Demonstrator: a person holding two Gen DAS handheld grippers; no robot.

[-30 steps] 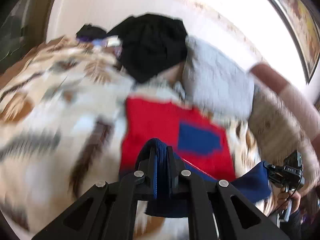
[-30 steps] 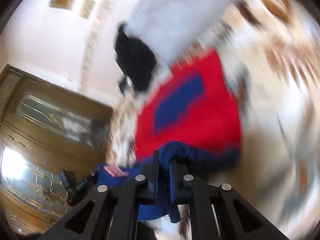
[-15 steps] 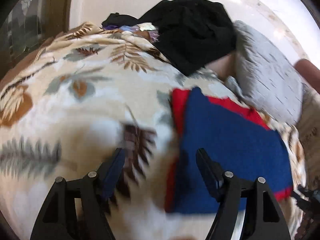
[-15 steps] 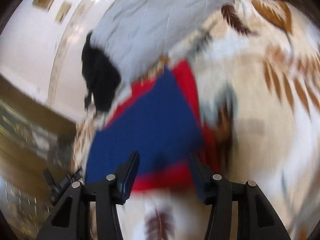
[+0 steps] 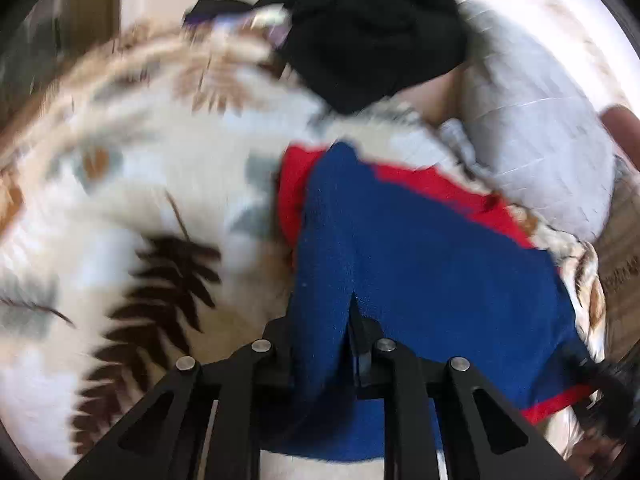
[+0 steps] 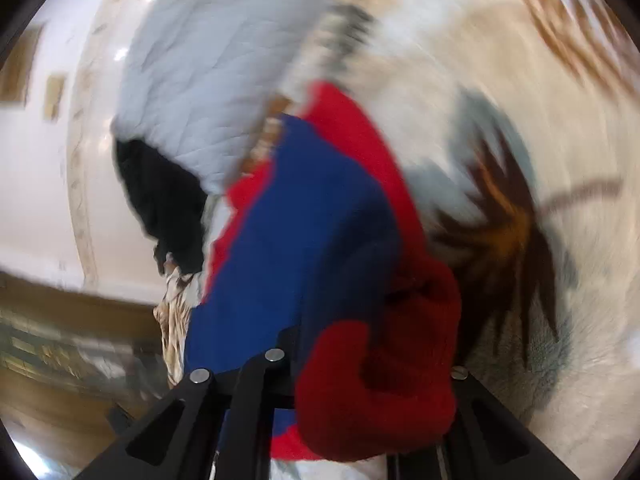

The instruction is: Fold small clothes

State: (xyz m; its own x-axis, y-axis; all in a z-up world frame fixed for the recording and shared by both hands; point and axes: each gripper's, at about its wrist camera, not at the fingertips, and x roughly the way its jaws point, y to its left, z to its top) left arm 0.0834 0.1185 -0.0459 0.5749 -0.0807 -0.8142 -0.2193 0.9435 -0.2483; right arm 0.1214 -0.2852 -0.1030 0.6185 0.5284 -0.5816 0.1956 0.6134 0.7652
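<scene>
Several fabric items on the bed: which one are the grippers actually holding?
The red-and-blue garment: both the left gripper and right gripper pinch it. The black clothing pile and grey pillow lie untouched behind.

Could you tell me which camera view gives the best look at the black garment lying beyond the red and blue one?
The left wrist view: the black garment fills the top centre, its whole outline visible beside the grey pillow. The right wrist view shows only a dark, blurred patch of it, partly hidden behind the pillow.

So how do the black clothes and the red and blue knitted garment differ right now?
The black clothes lie bunched in a heap at the blanket's far end, untouched; the red and blue knitted garment lies nearer, mostly flat, pinched by the left tongs and right tongs. One is plain dark, the other two-coloured. Both rest on the leaf-patterned blanket.
</scene>
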